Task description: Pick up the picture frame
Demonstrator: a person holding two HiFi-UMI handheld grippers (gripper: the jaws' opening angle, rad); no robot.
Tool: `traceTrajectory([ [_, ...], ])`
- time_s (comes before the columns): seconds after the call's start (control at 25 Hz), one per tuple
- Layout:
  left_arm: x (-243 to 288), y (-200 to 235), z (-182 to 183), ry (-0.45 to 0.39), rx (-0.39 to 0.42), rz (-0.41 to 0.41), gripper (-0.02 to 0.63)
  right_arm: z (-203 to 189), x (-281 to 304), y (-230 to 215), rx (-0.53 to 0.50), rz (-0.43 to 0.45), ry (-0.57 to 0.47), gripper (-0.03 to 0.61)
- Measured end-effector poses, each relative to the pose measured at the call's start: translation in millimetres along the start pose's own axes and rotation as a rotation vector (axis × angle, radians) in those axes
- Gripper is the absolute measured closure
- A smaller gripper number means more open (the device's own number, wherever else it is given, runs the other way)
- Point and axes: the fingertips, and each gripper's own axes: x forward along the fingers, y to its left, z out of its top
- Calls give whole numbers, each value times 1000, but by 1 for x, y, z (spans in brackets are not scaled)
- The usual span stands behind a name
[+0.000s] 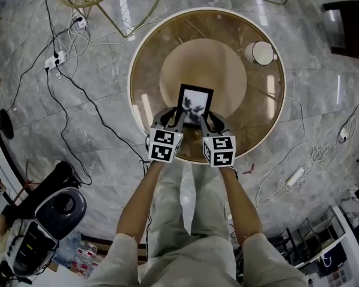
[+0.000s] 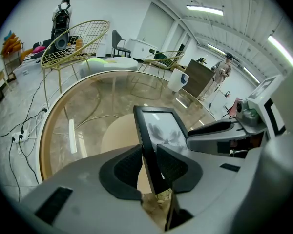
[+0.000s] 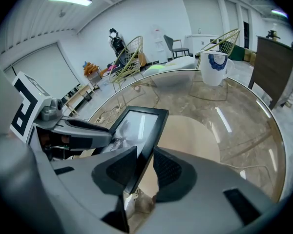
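Looking down at a round glass table (image 1: 148, 58) on marble floor. Black picture frame (image 1: 195, 103) is upright-ish over the table's near-middle, can't tell if it's off the glass. Left gripper (image 1: 178, 119) is clamped on the frame's left edge, right gripper (image 1: 207, 122) on its right edge, pads front & back. White mug (image 1: 262, 52) sits at the far right, well apart.

Picture frame (image 1: 194, 103) on the table's (image 1: 145, 70) near side, cup (image 1: 262, 52) at its far right, power strip (image 1: 56, 59) left of it
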Motion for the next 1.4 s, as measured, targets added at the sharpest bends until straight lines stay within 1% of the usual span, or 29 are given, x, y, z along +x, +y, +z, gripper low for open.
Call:
traceTrajectory([
  [0.44, -1, -1, 1, -2, -35, -3, 531, 5, -2, -2, 3, -6, -15, 480],
  [0.72, -12, -4, 10, -41, -37, 11, 534, 15, -12, 1, -4, -15, -50, 485],
  [1.16, -45, -13, 52, -144, -24, 35, 535, 56, -44, 8, -35, -28, -140, 488],
  [1.4, -65, -15, 82, -205, -9, 47, 535, 88, -64, 14, -79, -29, -200, 488],
])
